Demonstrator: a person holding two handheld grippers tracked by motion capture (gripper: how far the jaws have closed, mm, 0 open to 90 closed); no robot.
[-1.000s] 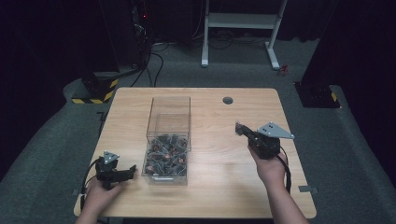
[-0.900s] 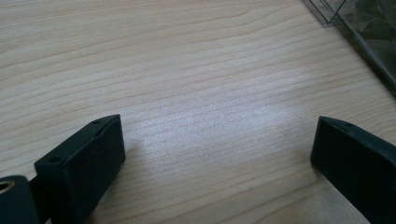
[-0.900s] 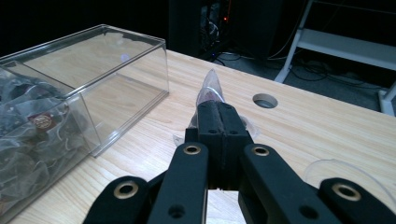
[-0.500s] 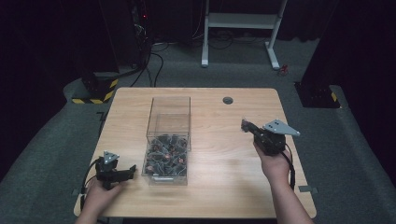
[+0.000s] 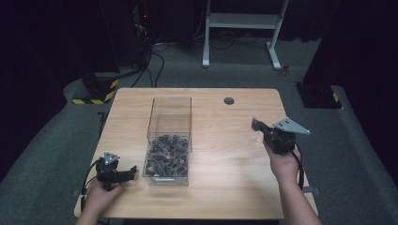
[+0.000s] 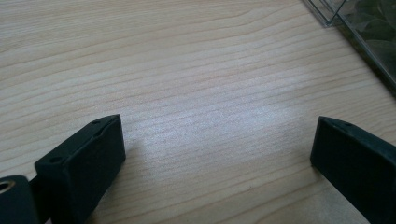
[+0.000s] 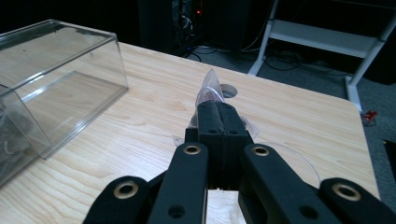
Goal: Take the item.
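The small clear plastic packet (image 7: 211, 91) sits pinched between the closed jaws of the right gripper (image 7: 219, 122), held above the right part of the table, well apart from the clear box (image 5: 170, 140); its pointed transparent tip sticks out past the jaw ends, with something dark reddish inside that is too small to name; it looks light and crinkly, likely slippery and easy to crush, so a hold across the flat of the film, as here, seems safer than one at the very tip; the box is a long open-topped container, its near half filled with a heap of similar small dark pieces (image 5: 166, 157), its far half bare; the left gripper (image 5: 123, 174) rests low near the table's front left, just beside the box's near end, jaws standing wide with nothing between them; the wooden table (image 5: 225, 187) is pale, smooth and otherwise bare but for a round cable hole (image 5: 229, 101); around it lie grey carpet, a white metal frame (image 5: 244, 28) and dark gear with trailing cables.
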